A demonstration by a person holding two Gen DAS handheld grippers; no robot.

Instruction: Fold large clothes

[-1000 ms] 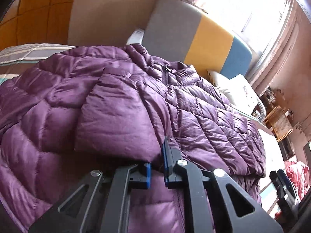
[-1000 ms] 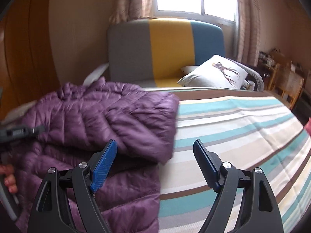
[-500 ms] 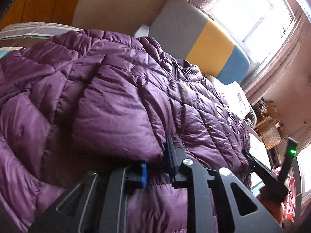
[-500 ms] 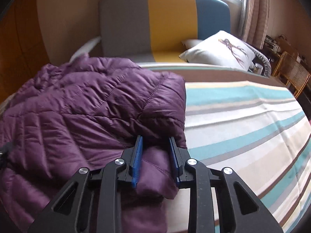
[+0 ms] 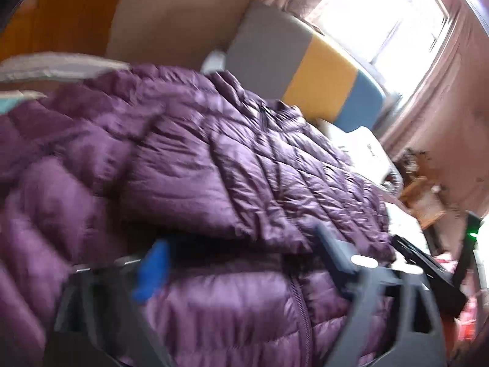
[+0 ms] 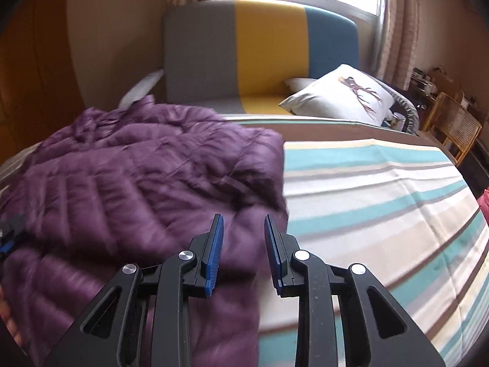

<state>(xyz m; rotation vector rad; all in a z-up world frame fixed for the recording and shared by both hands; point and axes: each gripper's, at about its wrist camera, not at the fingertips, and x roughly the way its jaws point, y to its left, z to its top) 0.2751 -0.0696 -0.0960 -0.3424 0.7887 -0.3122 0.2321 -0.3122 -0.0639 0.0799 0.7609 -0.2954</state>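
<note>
We see the purple puffer jacket (image 6: 128, 183) on the striped bed's (image 6: 382, 202) left side; our left gripper (image 5: 241, 260) has just spread wide, our right gripper (image 6: 243, 244) pinches its folded edge.

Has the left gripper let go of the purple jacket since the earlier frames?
Yes. The left gripper has just been opening: its jaws now stand wide apart over the purple jacket, whose folded sleeve edge they pinched before.

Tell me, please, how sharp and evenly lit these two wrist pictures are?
Left wrist view: heavy motion blur smears the purple jacket and the left claw; the window is blown out white. Right wrist view: the right claw and pillow are crisp, the jacket slightly smeared; fisheye bends the striped bedspread.
</note>
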